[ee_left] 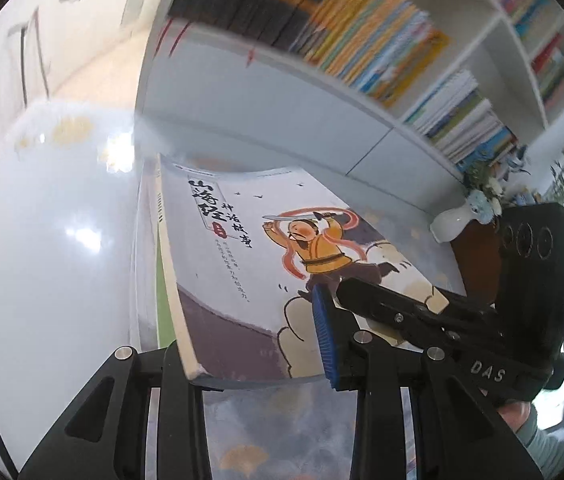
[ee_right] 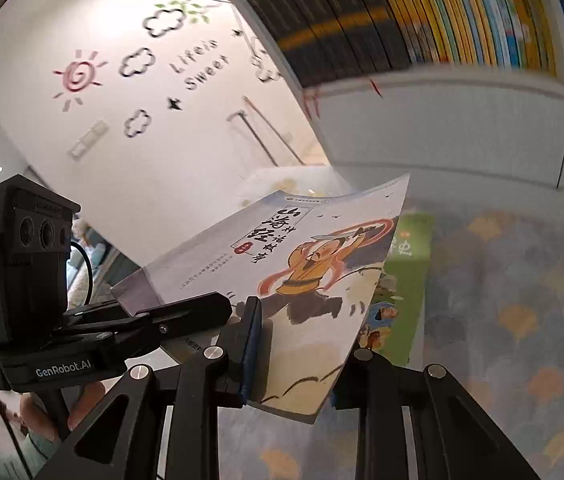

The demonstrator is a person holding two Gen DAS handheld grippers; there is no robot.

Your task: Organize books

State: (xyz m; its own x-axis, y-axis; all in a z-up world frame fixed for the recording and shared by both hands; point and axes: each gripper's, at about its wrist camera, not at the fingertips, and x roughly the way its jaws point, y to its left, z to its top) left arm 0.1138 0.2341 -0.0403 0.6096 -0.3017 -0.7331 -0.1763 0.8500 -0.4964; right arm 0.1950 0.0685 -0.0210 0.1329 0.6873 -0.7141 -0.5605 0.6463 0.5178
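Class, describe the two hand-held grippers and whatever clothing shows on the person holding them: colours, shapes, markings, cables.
Both grippers are black, with angular linkage arms, silver pivot bolts and ribbed blue pads. The right gripper reads "DAS" in white and shows three round lenses and a green light. The left gripper reads "GenRobot.AI", has three lenses too, and trails a thin black cable. A pale grey-green sleeve shows at the wrist.

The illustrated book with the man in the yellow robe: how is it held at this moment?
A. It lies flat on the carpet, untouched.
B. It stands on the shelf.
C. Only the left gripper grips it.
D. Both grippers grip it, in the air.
D: the book hangs above the floor, clamped near its lower edge by the left gripper and the right gripper.
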